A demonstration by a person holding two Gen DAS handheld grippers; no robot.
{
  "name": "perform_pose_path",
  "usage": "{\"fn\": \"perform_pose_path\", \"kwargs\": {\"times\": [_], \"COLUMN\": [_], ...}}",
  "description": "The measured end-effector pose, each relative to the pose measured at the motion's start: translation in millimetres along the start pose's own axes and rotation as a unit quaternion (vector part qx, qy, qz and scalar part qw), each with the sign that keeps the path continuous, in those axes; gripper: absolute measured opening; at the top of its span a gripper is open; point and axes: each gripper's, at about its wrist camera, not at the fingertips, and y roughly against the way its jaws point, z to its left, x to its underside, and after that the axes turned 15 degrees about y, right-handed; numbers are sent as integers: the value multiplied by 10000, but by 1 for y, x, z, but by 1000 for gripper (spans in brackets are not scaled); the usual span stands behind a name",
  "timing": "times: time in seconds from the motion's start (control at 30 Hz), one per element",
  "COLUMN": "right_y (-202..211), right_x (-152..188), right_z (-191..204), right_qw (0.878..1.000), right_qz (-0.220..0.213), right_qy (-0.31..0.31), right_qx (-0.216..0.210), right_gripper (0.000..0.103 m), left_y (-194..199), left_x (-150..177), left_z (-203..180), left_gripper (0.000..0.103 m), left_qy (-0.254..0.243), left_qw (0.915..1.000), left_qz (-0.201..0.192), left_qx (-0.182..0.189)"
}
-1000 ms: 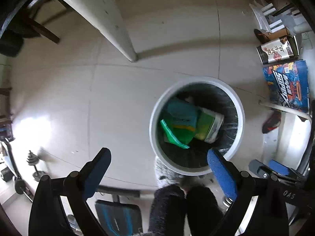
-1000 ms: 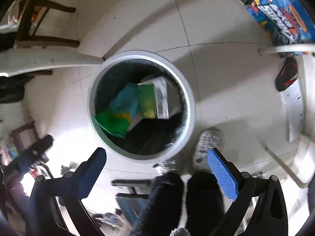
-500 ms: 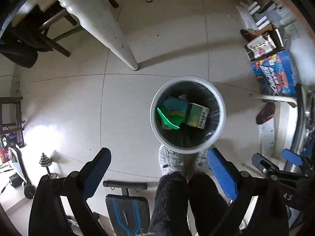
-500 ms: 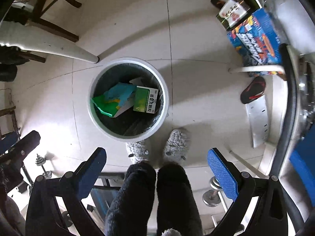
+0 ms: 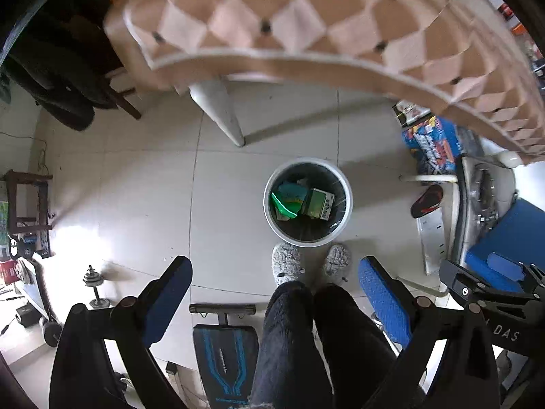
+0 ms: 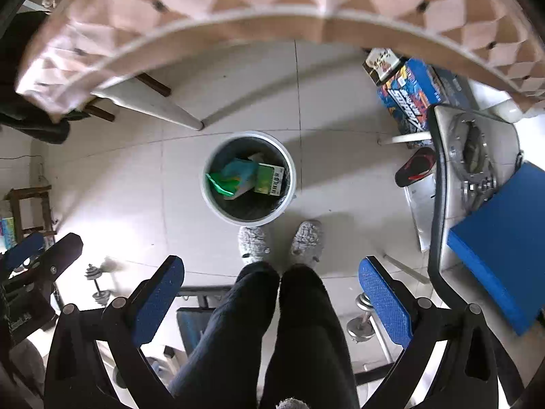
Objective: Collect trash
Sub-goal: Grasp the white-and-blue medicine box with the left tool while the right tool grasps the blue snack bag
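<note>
Trash bin [image 5: 272,204], round and white with a dark liner, is sitting on the tiled floor just beyond my grey slippers [image 5: 286,264]. I'm holding the left gripper [image 5: 274,281] and right gripper [image 6: 270,283] high above it, jaws apart, gripping nothing. A green carton [image 5: 318,202] is lying inside beside a teal wrapper [image 5: 291,196].

Pale tiled floor [image 5: 143,197]. On it: round white bin [image 5: 308,201] holding trash, two fuzzy grey slippers [image 5: 286,266] touching the bin's near side, a white leg [image 5: 218,109], a blue box [image 5: 431,145], a red and black sandal [image 5: 426,200], a small dumbbell [image 5: 95,284], a blue and black bench [image 5: 224,351].
</note>
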Motion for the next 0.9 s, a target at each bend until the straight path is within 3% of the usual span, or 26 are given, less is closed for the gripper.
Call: {"fn": "perform_pose_path", "kwargs": {"times": [0.3,0.5,0.57,0.7,0.9], "right_y": [114,165,177,183,181], "right_x": [-13,-66,-92,-157,-291], "right_z": [3,-35,-58,-111,-204], "right_qw": [9957,9892,9884,9911,9921], "right_qz": [-709,-1178,-1258,-1213,-1112], "right_qy": [-443,-776,-781,-556,-465], "right_qx": [-393,-392,-331,24,338], "right_gripper": [103,103,103,103,103], "left_y": [92,120,120,105,69], "left_x": [-27,-78,-104,-153,-241], "left_z": [-3,-35,-54,-89,-152], "left_gripper": [100,100,100,102,102], "left_qy": [108,115,176,465,1273], "left_qw": [9973,9912,9893,9898,9890], "left_qz": [-721,-1320,-1447,-1340,-735], "left_qx": [56,-39,-63,-111,-149]}}
